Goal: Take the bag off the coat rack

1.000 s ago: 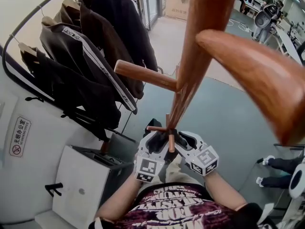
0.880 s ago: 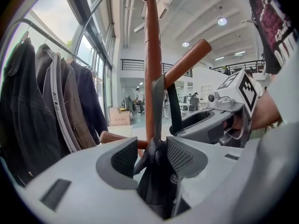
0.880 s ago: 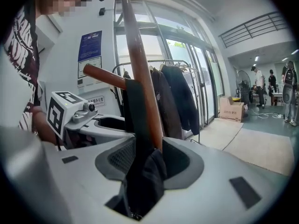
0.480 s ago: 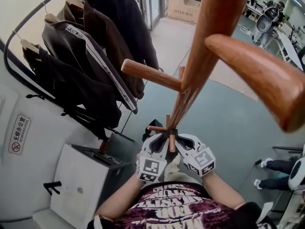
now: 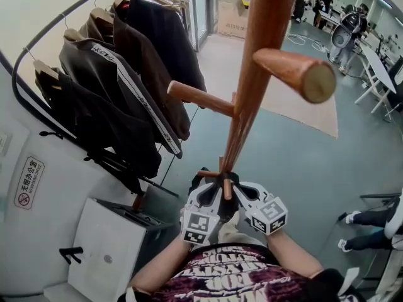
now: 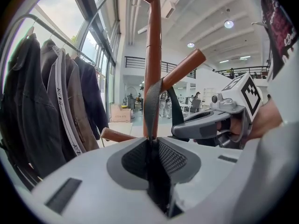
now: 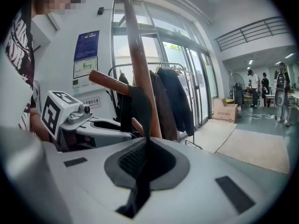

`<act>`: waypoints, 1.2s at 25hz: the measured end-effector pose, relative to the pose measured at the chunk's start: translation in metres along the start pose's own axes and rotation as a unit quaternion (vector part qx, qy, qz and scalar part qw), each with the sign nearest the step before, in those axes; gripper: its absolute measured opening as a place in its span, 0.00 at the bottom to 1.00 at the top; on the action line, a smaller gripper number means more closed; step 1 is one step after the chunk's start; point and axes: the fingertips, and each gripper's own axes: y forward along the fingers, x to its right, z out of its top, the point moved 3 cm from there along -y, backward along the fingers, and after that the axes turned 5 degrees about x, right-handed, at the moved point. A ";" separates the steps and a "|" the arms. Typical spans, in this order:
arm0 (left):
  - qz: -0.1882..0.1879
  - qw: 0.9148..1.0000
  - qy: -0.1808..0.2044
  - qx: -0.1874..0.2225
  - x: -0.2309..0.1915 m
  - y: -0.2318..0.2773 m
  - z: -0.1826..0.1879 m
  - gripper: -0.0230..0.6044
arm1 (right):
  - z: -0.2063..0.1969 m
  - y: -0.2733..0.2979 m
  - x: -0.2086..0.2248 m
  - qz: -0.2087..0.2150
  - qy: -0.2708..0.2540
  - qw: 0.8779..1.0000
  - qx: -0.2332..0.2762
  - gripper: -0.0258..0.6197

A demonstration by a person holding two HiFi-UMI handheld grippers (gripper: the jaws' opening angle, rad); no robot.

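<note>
Left gripper, right gripper clamp probable bag strap.

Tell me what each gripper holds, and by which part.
Both hold the bag's dark strap: the left gripper and right gripper are each shut on one side of the loop hung over a peg.

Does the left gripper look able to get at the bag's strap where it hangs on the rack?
Yes, it seems so: the left gripper is on the bag strap, jaws closing with the pads pressing it, below the wooden peg. Nothing blocks it.
</note>
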 end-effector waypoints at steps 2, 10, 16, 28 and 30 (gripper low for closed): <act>-0.004 1.000 0.005 0.004 0.002 -0.003 0.004 0.14 | 0.004 -0.003 0.000 -0.002 0.001 1.000 0.006 0.05; -0.017 0.999 0.019 0.041 0.003 -0.022 0.042 0.14 | 0.041 -0.017 -0.013 -0.001 -0.009 0.999 0.042 0.05; -0.025 0.997 0.037 0.067 0.006 -0.042 0.070 0.14 | 0.066 -0.032 -0.030 0.009 -0.019 0.998 0.065 0.05; -0.043 0.993 0.051 0.102 0.020 -0.090 0.104 0.14 | 0.095 -0.061 -0.069 0.002 -0.023 0.995 0.102 0.05; -0.044 0.992 0.054 0.106 0.023 -0.098 0.107 0.14 | 0.098 -0.066 -0.076 0.003 -0.024 0.994 0.107 0.05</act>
